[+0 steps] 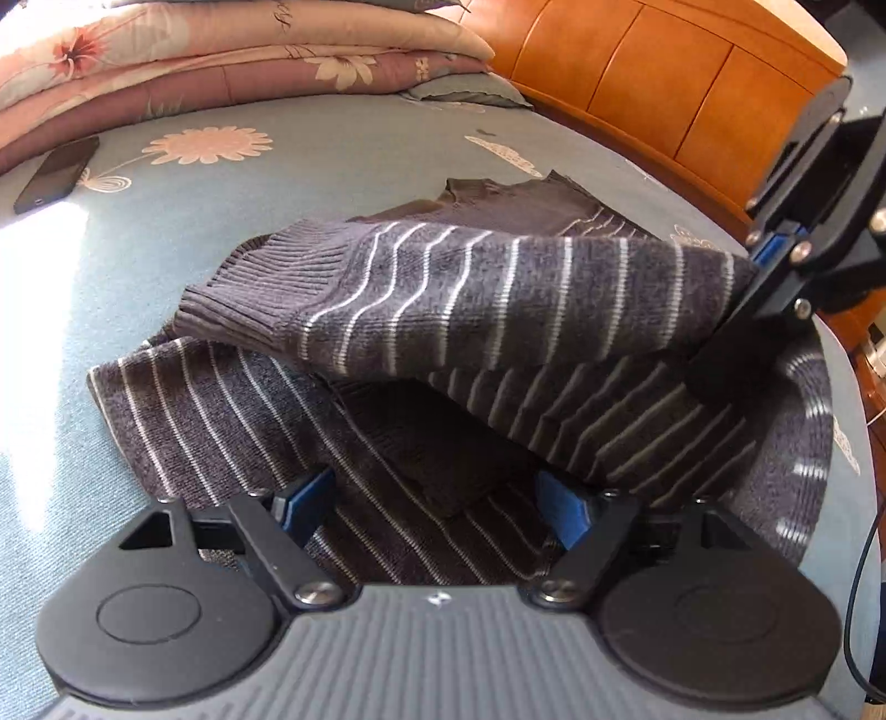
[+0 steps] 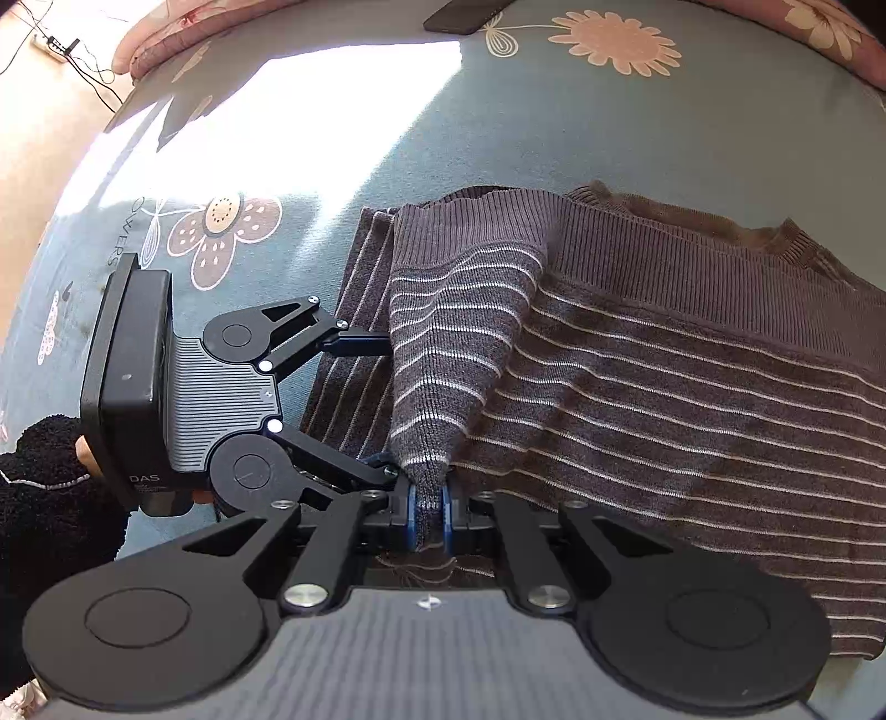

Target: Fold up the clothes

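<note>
Grey-brown striped sweater (image 2: pixel 692 399) spread flat on a blue flowered bed sheet (image 2: pixel 387 138), sunlit patch beyond. Sleeve (image 2: pixel 448 354) lifted across the body, clamped between right fingers (image 2: pixel 430 518) pressed together on its knit. Left fingers (image 1: pixel 437 507) standing apart over the lower fold, nothing pinched between them. Dark phone (image 1: pixel 55 171) on the sheet well ahead and left of the left fingers; folded floral quilts (image 1: pixel 221 50) farther on; orange wooden bed frame (image 1: pixel 664 88) ahead to the right.
</note>
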`<state>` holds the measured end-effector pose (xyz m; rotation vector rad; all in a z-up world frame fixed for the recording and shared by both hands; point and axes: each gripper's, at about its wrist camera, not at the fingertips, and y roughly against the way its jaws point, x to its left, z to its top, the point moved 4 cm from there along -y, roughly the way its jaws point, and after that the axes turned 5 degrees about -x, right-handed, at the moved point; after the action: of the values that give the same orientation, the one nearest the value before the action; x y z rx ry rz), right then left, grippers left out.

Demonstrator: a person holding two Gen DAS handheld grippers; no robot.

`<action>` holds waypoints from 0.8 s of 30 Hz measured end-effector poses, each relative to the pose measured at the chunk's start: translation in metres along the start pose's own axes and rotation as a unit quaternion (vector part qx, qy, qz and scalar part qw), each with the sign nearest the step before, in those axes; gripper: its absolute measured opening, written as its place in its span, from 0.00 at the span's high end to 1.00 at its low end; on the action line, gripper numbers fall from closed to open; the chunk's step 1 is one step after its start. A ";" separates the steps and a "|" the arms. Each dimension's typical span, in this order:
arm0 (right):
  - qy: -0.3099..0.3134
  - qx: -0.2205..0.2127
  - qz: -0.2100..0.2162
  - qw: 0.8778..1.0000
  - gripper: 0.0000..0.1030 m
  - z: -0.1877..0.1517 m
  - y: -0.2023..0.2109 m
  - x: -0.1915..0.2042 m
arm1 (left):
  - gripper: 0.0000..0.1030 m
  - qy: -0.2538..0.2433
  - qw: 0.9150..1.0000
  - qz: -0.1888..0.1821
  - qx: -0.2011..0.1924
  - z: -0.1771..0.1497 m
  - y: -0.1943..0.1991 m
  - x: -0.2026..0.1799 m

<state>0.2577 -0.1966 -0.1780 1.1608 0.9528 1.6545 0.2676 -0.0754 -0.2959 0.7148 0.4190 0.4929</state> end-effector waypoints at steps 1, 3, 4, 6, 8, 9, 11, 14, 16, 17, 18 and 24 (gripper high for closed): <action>-0.001 -0.001 0.001 1.000 0.90 0.000 0.000 0.000 | 0.24 -0.025 1.000 -0.004 0.010 -0.001 -0.001 -0.005; 0.000 -0.002 0.004 1.000 0.90 0.000 0.002 -0.001 | 0.24 -0.074 0.997 -0.012 0.025 -0.003 -0.002 -0.014; -0.001 -0.002 0.009 1.000 0.90 0.000 0.002 0.001 | 0.24 -0.095 0.995 -0.014 0.030 -0.005 -0.001 -0.019; -0.003 -0.002 0.021 1.000 0.90 0.000 0.004 0.004 | 0.23 -0.127 0.991 -0.017 0.037 -0.009 0.000 -0.026; 0.005 -0.001 0.026 1.000 0.90 0.000 0.006 0.009 | 0.23 -0.141 0.989 -0.018 0.040 -0.012 0.001 -0.028; 0.009 -0.001 0.027 1.000 0.90 -0.001 0.007 0.010 | 0.23 -0.141 0.989 -0.018 0.041 -0.012 0.002 -0.028; 0.013 -0.001 0.029 0.999 0.90 -0.002 0.008 0.013 | 0.23 -0.129 0.991 -0.020 0.021 -0.007 0.010 -0.028; 0.005 -0.003 0.032 0.999 0.90 -0.002 0.011 0.010 | 0.23 -0.118 0.991 -0.061 -0.014 -0.003 0.020 -0.033; 0.000 0.000 0.033 0.999 0.90 -0.003 0.011 0.008 | 0.24 -0.121 0.988 -0.100 -0.014 -0.006 0.020 -0.037; -0.002 0.002 0.034 0.999 0.90 -0.004 0.010 0.008 | 0.24 -0.121 0.986 -0.115 -0.015 -0.007 0.018 -0.038; -0.003 0.003 0.036 0.999 0.90 -0.005 0.010 0.008 | 0.24 -0.117 0.985 -0.124 -0.012 -0.008 0.017 -0.038; -0.013 0.003 0.043 0.999 0.90 -0.005 0.013 0.007 | 0.24 -0.120 0.975 -0.187 0.003 -0.005 0.021 -0.034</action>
<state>0.2483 -0.1945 -0.1657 1.2397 0.9034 1.7016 0.2321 -0.0781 -0.2784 0.6720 0.3166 0.0482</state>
